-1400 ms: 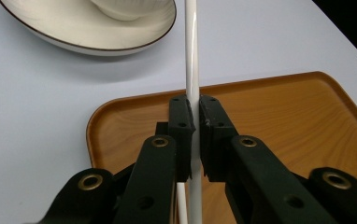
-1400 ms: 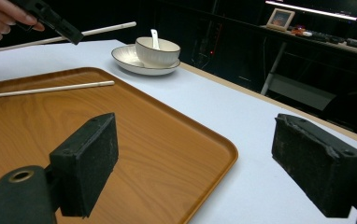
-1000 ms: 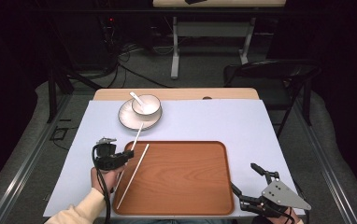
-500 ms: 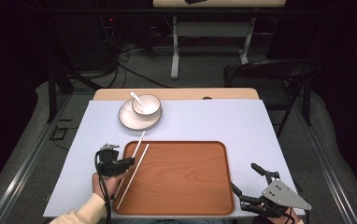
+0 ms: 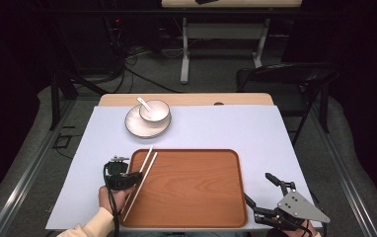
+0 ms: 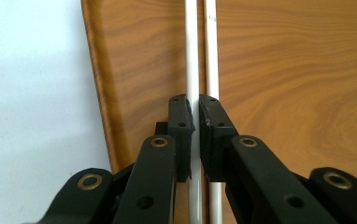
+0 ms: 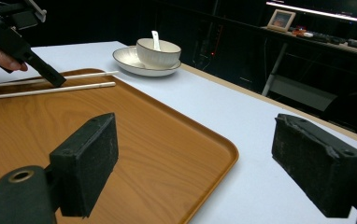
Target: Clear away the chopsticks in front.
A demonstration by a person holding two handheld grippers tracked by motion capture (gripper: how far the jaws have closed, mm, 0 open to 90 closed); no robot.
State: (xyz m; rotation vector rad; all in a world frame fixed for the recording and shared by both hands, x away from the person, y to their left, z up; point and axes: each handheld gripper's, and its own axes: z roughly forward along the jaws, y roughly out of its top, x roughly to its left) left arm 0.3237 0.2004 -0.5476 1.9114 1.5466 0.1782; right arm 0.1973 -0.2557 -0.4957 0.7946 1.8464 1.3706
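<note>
Chopsticks (image 6: pixel 193 56) could roll apart on the tray (image 5: pixel 191 192) if my nearly closed left gripper (image 6: pixel 196 116) pinches just one, right gripper (image 7: pixel 204 163) wide open, empty

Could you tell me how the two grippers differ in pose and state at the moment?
The left gripper has its jaws nearly closed around one white chopstick over the wooden tray, while the right gripper has its jaws spread wide with nothing between them. The left gripper works at the tray's left edge; the right gripper sits off the tray's near right corner. Both have black padded jaws.
</note>
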